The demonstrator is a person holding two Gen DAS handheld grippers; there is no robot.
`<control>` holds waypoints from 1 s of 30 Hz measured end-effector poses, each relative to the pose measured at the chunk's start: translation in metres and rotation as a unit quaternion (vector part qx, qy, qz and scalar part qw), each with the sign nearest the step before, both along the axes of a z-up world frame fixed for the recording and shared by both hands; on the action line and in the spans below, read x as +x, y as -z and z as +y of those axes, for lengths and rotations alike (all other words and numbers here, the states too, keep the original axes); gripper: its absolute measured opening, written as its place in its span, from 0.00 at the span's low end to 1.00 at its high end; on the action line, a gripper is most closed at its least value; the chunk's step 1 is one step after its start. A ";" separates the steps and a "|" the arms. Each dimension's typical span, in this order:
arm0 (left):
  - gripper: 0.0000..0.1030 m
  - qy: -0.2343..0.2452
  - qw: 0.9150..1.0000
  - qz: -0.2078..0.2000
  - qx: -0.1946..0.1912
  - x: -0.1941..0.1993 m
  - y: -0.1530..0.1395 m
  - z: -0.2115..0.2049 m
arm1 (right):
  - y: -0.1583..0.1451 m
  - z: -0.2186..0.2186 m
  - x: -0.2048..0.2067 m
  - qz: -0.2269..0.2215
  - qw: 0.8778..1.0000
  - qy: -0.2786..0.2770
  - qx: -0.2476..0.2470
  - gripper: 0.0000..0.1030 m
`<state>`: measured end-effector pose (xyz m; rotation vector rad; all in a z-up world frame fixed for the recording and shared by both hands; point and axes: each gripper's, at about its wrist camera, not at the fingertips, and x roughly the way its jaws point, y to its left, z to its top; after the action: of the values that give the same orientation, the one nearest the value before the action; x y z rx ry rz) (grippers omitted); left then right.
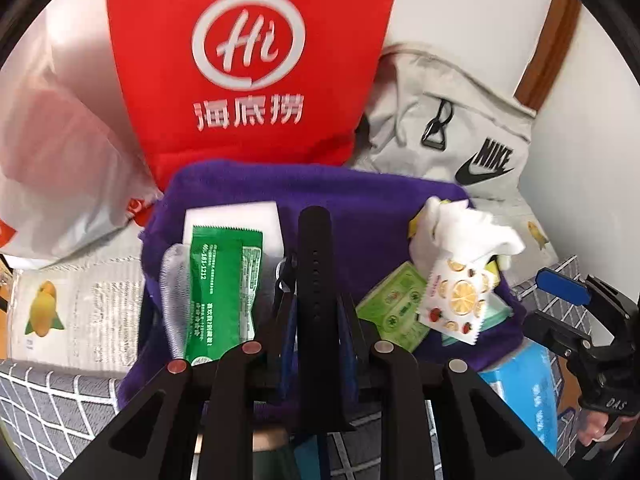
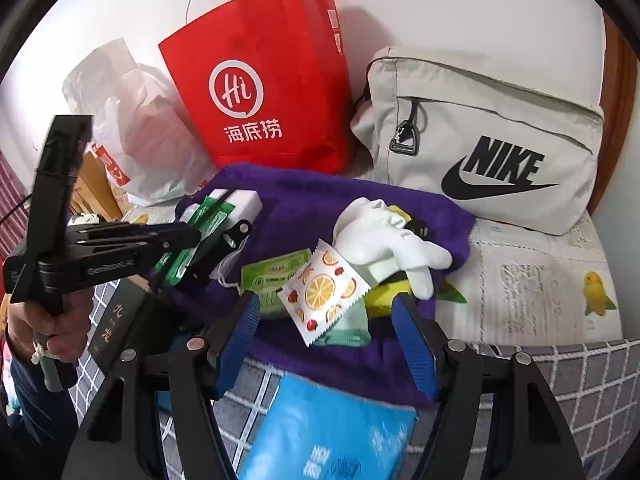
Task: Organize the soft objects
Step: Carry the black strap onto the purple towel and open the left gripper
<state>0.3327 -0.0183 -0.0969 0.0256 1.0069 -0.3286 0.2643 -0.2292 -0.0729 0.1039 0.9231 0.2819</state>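
Note:
A purple towel (image 1: 360, 200) (image 2: 360, 356) lies on the bed with small items on it: a green sachet (image 1: 222, 292) on a white sponge block (image 1: 232, 220), a light green packet (image 1: 394, 312) (image 2: 276, 276), a citrus-print sachet (image 1: 454, 300) (image 2: 322, 292) and a white glove (image 1: 460, 232) (image 2: 384, 236). My left gripper (image 1: 316, 300) (image 2: 224, 236) is shut on a black strap (image 1: 316, 248) over the towel's middle. My right gripper (image 2: 326, 344) is open, its blue pads either side of the citrus sachet and just short of it.
A red paper bag (image 2: 260, 80) and a grey Nike bag (image 2: 480, 132) stand against the wall behind the towel. A white plastic bag (image 2: 132, 128) lies at the left. A blue tissue pack (image 2: 320, 432) lies near the front edge. Newspaper (image 2: 532, 288) covers the grid-pattern bedding.

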 end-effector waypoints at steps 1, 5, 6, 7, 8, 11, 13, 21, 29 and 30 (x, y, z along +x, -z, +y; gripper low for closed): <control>0.19 0.005 1.000 0.001 0.003 0.003 0.003 -0.001 | 0.003 0.001 0.002 -0.001 1.000 0.000 0.001 0.65; 0.19 0.000 1.000 0.013 0.003 0.014 0.013 0.002 | 0.013 0.001 0.006 0.001 1.000 0.003 0.004 0.63; 0.19 -0.003 1.000 0.014 0.002 0.015 0.015 0.003 | 0.015 0.002 0.006 0.002 1.000 0.003 0.001 0.63; 0.19 -0.004 1.000 0.016 0.001 0.017 0.017 0.004 | 0.015 0.002 0.006 0.000 1.000 0.004 0.000 0.63; 0.19 -0.006 1.000 0.017 -0.001 0.018 0.017 0.005 | 0.016 0.002 0.006 -0.001 1.000 0.006 -0.001 0.63; 0.19 -0.014 1.000 0.015 -0.003 0.021 0.019 0.011 | 0.015 0.002 0.004 -0.005 1.000 0.005 0.000 0.63; 0.19 -0.020 1.000 0.018 -0.002 0.023 0.021 0.013 | 0.014 0.003 0.003 -0.007 1.000 0.003 0.001 0.63; 0.22 -0.026 0.999 0.020 0.021 0.026 0.031 0.002 | 0.019 0.008 0.005 0.000 1.000 -0.003 -0.005 0.63; 0.57 -0.039 0.999 0.006 0.016 0.017 0.013 0.005 | 0.022 0.008 0.007 0.010 1.000 0.004 -0.013 0.63; 0.59 -0.042 0.999 0.006 0.019 0.016 0.011 0.006 | 0.021 0.008 0.006 0.009 1.000 0.004 -0.012 0.63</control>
<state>0.3486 -0.0122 -0.1077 0.0155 1.0236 -0.2337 0.2706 -0.2217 -0.0939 0.0880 0.9442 0.2622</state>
